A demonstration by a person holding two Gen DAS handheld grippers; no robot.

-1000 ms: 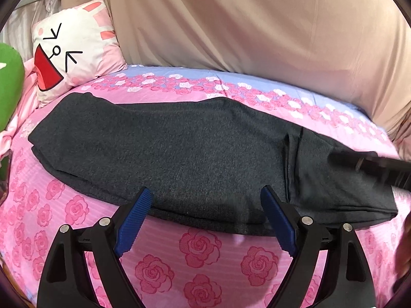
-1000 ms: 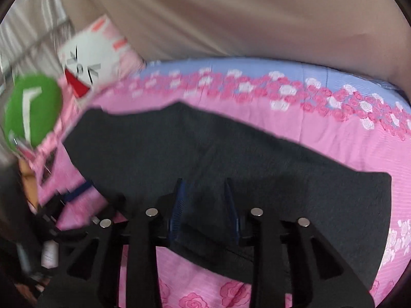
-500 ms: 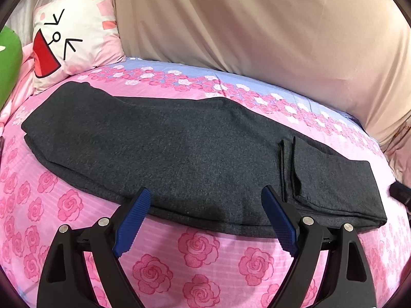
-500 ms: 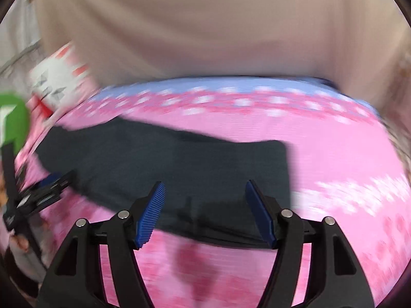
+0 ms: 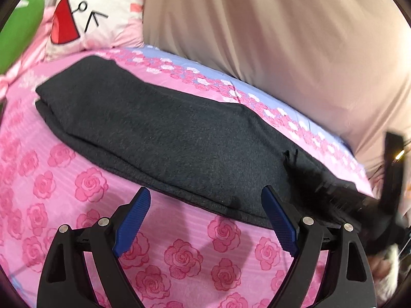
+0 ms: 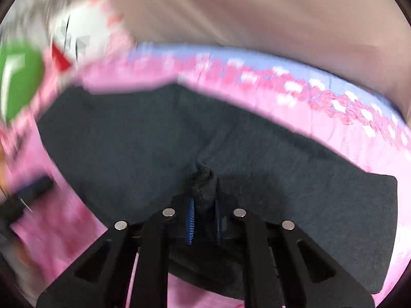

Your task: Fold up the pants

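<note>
My right gripper is closing its ribbed blue pads onto a bunched pinch of the pants, and a small crumpled peak of dark fabric stands up between the jaws, just ahead of the tips. From that pinch the cloth spreads out flat to both sides and away from me: a charcoal knit with a fine, fuzzy, felt-like grain, its far edge a long soft curve and its right end cut square. The view here is smeared by motion, so finer detail is lost.

My left gripper holds nothing; its jaws stand wide apart, blue serrated pads angled outward on glossy black plastic arms with round metal pins. It hovers over the bedsheet, a thin pink cotton printed with darker pink roses, banded in pale blue along the far edge. The pants lie just beyond its fingertips, a long slab folded lengthwise with layered edges showing at the left end. To the right of my left gripper the other gripper shows as a dark blur at the pants' right end.

Farther off to the left sit a white cushion with a cartoon face and a smooth green rounded object. A beige draped cloth hangs in soft vertical folds behind the bed.
</note>
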